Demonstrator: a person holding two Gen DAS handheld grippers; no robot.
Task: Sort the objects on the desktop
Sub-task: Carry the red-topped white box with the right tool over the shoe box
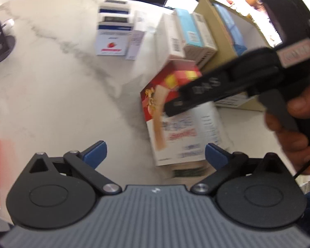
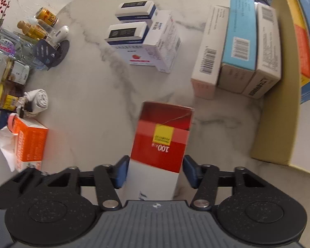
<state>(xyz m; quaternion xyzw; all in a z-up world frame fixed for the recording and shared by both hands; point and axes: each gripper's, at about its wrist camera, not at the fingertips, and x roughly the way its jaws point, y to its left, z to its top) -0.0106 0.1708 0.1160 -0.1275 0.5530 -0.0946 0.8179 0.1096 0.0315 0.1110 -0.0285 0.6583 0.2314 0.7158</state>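
Seemingly between grips, the left gripper (image 1: 156, 154) fills the bottom of the left wrist view with its blue fingers spread wide and empty. The red-and-white cardboard box (image 1: 175, 119) lies right of centre on the white marbled tabletop (image 1: 62, 82), while the right gripper (image 1: 176, 105) reaches onto it from the right.

Lower centre in the right wrist view, the right gripper (image 2: 155, 170) brackets that box (image 2: 161, 142); whether its narrow-set pads press cannot be told. Upper right, three upright boxes (image 2: 237, 51) stand in a row against a tan carton (image 2: 279, 107), likely the sorted group.
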